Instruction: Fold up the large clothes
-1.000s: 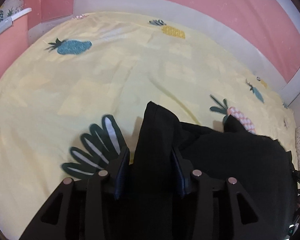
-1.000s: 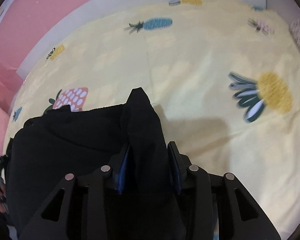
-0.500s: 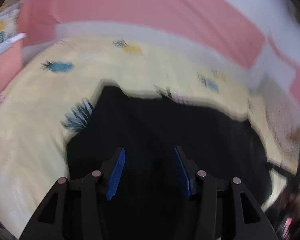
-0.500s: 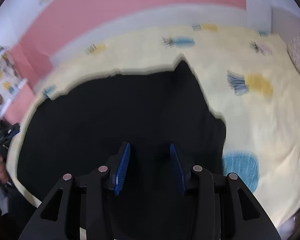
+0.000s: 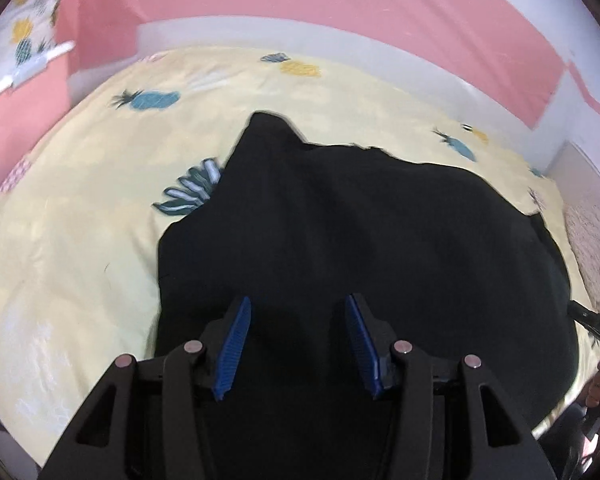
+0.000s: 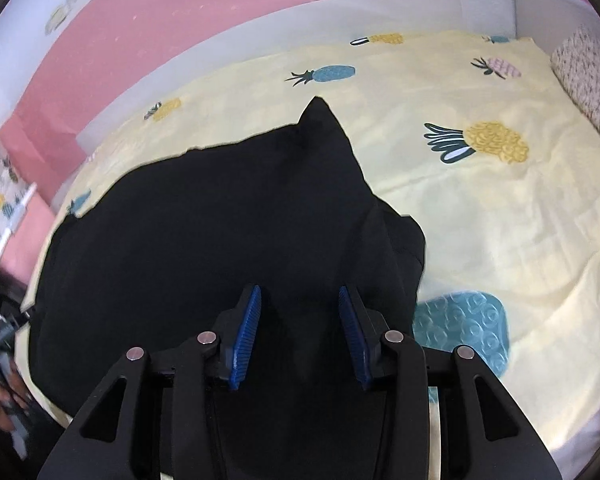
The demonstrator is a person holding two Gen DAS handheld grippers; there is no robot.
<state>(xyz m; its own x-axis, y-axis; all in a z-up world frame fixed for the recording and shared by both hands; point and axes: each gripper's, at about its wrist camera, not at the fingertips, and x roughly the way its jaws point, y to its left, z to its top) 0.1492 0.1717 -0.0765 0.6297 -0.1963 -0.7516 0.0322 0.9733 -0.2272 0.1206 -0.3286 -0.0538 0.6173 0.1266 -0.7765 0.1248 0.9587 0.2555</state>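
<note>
The black garment point(image 5: 360, 240) lies spread on the yellow pineapple-print bed sheet point(image 5: 80, 240), filling the centre and lower frame. Left tongs point(image 5: 296, 336) and right tongs point(image 6: 299, 326) have just been opening; both stand apart, gripping nothing, above the cloth.

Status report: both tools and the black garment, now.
Left tool open, jaws just widened, nothing pinched. Right tool likewise, open and empty. Black garment released, lying on the yellow pineapple sheet. Nothing in the way.
</note>
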